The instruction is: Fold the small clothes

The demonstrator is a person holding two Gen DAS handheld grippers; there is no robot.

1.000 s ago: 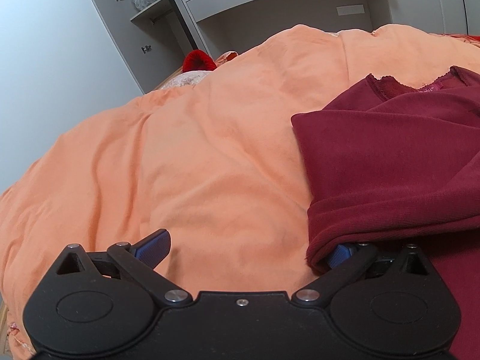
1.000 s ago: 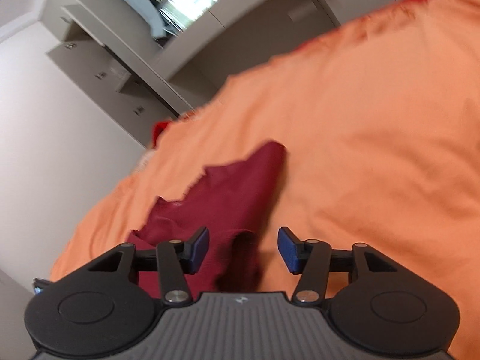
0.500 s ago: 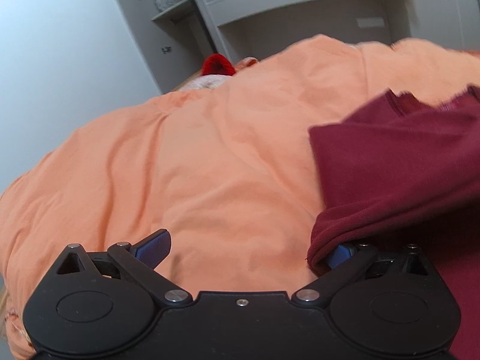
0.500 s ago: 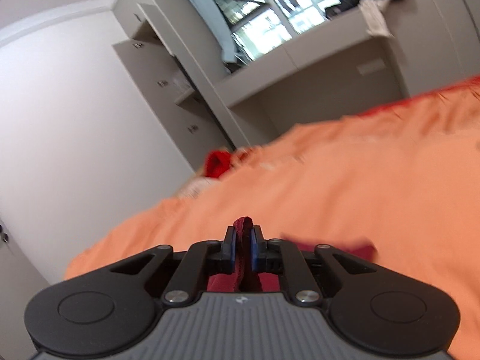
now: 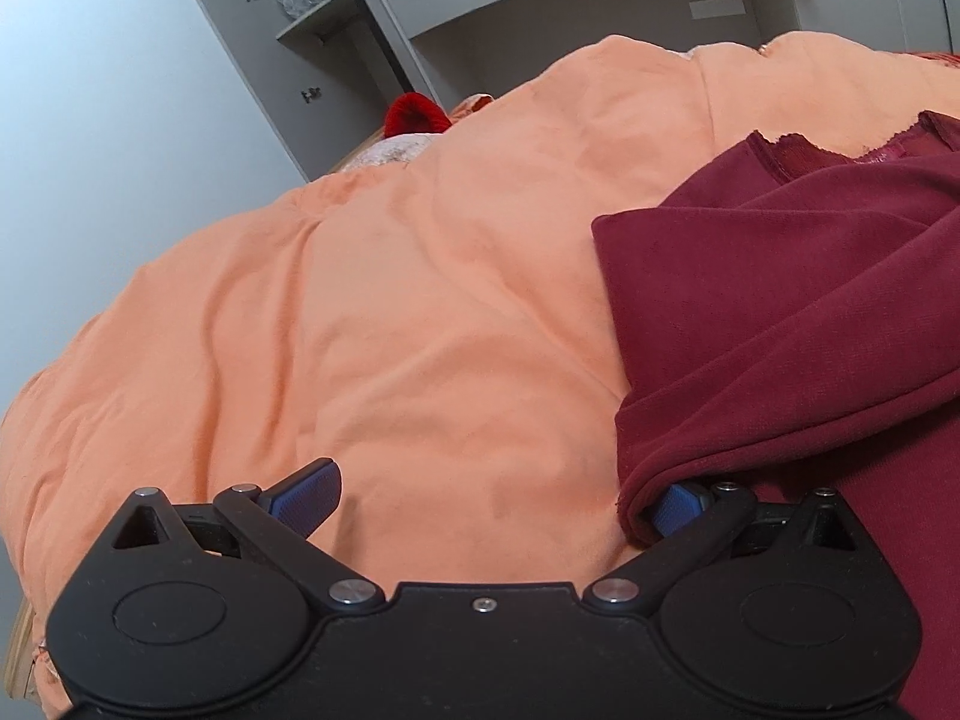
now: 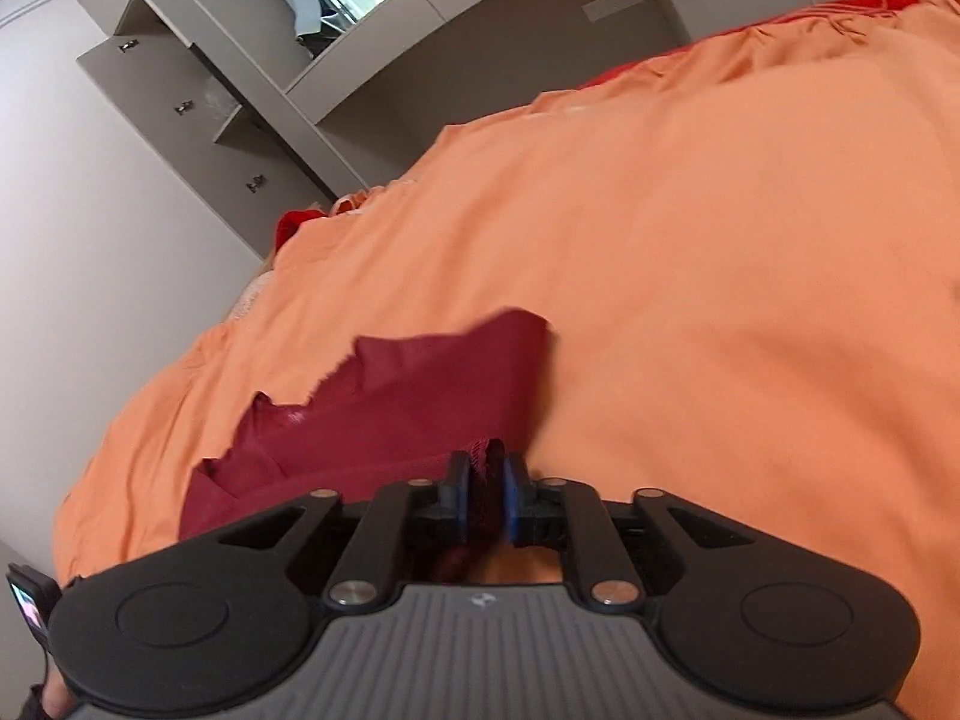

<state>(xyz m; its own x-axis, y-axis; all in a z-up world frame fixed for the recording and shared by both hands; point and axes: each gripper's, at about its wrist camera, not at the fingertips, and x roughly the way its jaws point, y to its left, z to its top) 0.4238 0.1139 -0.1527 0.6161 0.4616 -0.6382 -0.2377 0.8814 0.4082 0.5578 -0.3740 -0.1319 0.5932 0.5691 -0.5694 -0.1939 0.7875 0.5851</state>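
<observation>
A dark red garment [image 5: 780,312] lies partly folded on the orange bedspread [image 5: 390,312], at the right of the left wrist view. My left gripper [image 5: 492,498] is open; its right finger is tucked under the garment's folded edge and its left finger rests on the bedspread. In the right wrist view the same garment [image 6: 390,414] lies left of centre. My right gripper [image 6: 480,495] is shut on a bunched edge of the garment, low over the bed.
Grey cupboards and a shelf unit [image 5: 540,12] stand beyond the bed. A red item [image 5: 414,114] and a pale pillow [image 5: 390,153] lie at the bed's far edge. The other gripper's camera [image 6: 27,600] shows at the lower left.
My right gripper closed on the garment's edge, lifted, then came back down toward the bed. My left gripper stayed open with its right finger under the fold.
</observation>
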